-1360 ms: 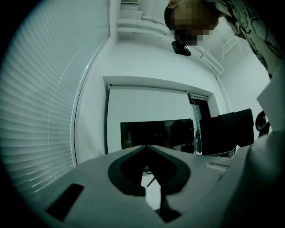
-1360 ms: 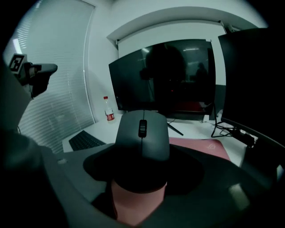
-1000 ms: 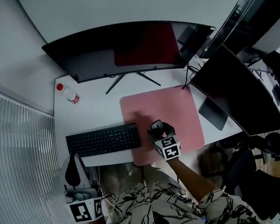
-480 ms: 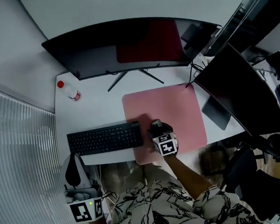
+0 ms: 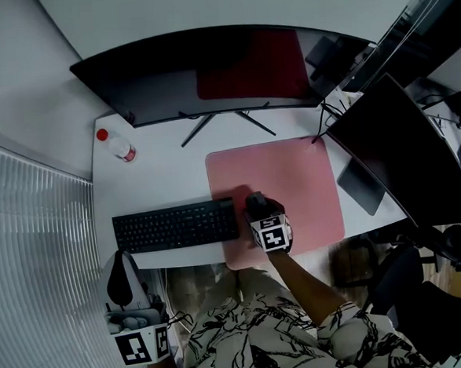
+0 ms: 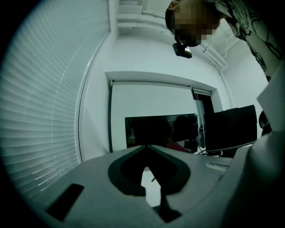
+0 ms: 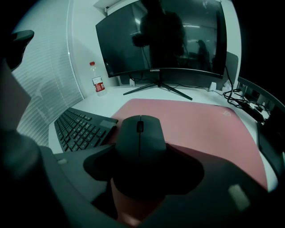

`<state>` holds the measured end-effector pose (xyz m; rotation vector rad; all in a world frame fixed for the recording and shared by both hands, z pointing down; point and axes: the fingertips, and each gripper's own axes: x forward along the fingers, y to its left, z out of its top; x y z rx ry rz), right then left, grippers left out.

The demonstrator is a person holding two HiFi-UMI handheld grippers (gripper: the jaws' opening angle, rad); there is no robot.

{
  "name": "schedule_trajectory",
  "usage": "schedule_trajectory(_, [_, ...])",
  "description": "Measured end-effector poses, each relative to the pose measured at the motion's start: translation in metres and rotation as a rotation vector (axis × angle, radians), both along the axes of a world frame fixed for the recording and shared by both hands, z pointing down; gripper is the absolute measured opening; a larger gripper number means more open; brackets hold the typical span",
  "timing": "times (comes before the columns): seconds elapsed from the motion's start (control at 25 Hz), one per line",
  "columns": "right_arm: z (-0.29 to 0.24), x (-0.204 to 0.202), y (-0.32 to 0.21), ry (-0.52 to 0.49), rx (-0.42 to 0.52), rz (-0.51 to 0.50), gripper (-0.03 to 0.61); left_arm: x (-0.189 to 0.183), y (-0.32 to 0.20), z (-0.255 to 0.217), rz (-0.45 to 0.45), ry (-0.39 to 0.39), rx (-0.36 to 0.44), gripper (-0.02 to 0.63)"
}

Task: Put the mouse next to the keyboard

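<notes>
Count: one mouse (image 7: 140, 133), one keyboard (image 5: 174, 226), one pink mat (image 5: 293, 183), one red-capped bottle (image 5: 116, 146), two monitors and two grippers.

The right gripper (image 5: 257, 209) is clenched on the mouse, one jaw against each flank. The mouse sits just beside the keyboard's right end, over the mat's left edge. I cannot tell whether it rests on the mat or is held just above it.

The left gripper (image 5: 122, 261) hangs off the desk, below the keyboard's left end. Its jaws are closed tip to tip with nothing between them.

The mat lies directly right of the keyboard. The bottle lies on its side well behind the keyboard's left end. The curved monitor (image 5: 207, 71) stands behind the keyboard on splayed legs. The second monitor (image 5: 401, 151) stands far to the keyboard's right, past the mat.

Surface: a white desk (image 5: 147, 177). Room: a plain pale wall (image 5: 202, 8) behind it and slatted blinds (image 5: 31, 256) left of the keyboard.
</notes>
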<state>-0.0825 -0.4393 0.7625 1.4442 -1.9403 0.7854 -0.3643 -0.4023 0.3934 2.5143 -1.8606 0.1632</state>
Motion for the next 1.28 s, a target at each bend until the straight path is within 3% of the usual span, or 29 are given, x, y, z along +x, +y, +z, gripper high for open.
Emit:
schedule_trajectory(0.32, [0.003, 0.001, -0.004, 0.025, -0.006, 0.035, 0.31, 0.003, -0.003, 0.003, 0.001, -0.002, -0.005, -0.005])
schedule_trajectory(0.88, [0.001, 0.0, -0.003, 0.033, 0.077, 0.032, 0.308, 0.011, -0.001, 0.005, 0.008, 0.0, -0.012, -0.005])
schedule_trajectory(1.28, [0.001, -0.001, -0.003, 0.024, 0.058, 0.015, 0.314, 0.009, 0.002, 0.001, 0.005, -0.001, -0.002, -0.005])
